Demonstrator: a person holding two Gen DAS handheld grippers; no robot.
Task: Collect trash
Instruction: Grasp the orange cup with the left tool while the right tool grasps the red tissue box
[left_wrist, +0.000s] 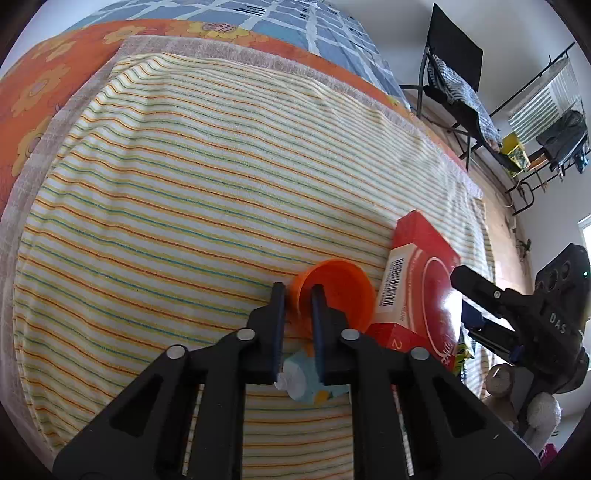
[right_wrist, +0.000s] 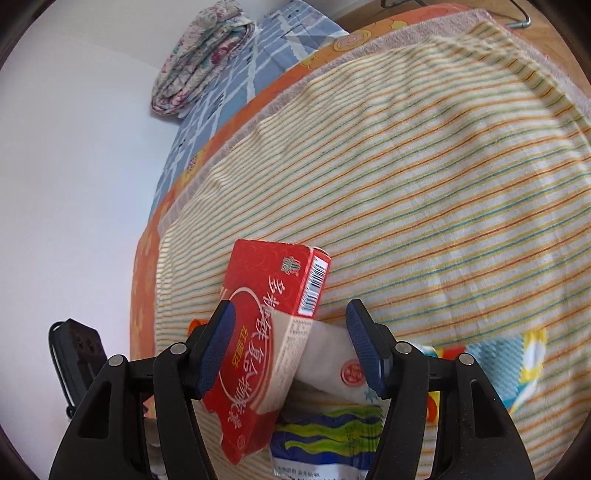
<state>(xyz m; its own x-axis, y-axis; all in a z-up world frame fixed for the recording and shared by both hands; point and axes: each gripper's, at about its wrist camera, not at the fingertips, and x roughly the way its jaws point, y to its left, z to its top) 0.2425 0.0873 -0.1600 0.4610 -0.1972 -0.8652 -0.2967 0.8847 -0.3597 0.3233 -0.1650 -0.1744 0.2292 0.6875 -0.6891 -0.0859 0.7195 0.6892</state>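
Observation:
In the left wrist view my left gripper (left_wrist: 298, 295) is shut on the rim of an orange plastic cup (left_wrist: 338, 293), one finger inside and one outside. A crumpled light blue and white wrapper (left_wrist: 306, 384) lies under the fingers. A red carton (left_wrist: 424, 291) leans just right of the cup. In the right wrist view my right gripper (right_wrist: 291, 325) is open, its pads either side of the red carton (right_wrist: 269, 328), which tilts up over a white packet (right_wrist: 332, 365) and a blue-green wavy wrapper (right_wrist: 325, 439). The other gripper (left_wrist: 517, 314) shows at the right.
All lies on a striped towel (left_wrist: 221, 184) over an orange flowered cover (left_wrist: 33, 85) on a bed. A blue checked quilt (right_wrist: 221, 92) and a folded floral blanket (right_wrist: 199, 55) lie beyond. A folding chair (left_wrist: 454, 81) and drying rack (left_wrist: 546, 122) stand on the floor.

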